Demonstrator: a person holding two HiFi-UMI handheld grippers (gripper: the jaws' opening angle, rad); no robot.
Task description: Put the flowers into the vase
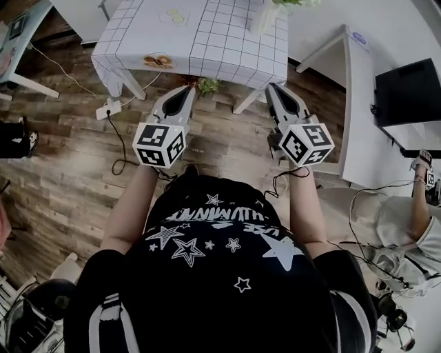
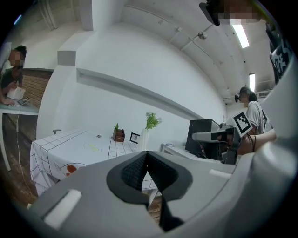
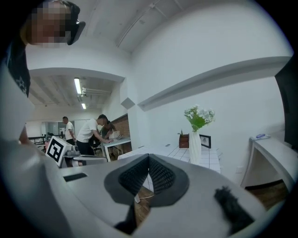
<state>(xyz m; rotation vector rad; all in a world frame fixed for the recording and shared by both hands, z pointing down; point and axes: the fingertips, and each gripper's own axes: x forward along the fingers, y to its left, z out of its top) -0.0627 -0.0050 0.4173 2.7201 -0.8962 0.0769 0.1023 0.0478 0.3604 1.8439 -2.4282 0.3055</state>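
A tall white vase (image 3: 194, 147) holding white flowers with green leaves (image 3: 199, 116) stands on the table with the grid cloth (image 1: 207, 34). The vase (image 2: 144, 138) and flowers (image 2: 152, 120) also show in the left gripper view. In the head view the vase (image 1: 264, 17) is at the table's far right corner. My left gripper (image 1: 187, 88) and right gripper (image 1: 270, 86) are held side by side in front of me, short of the table's near edge. The left gripper (image 2: 147, 153) is shut and empty, and so is the right gripper (image 3: 149, 158).
A small wooden planter (image 2: 118, 135) and a picture frame (image 2: 134, 137) stand near the vase. To the right are a white desk (image 1: 358, 103) with a black monitor (image 1: 410, 89) and a seated person (image 1: 406, 227). A power strip (image 1: 110, 108) with cables lies on the wooden floor.
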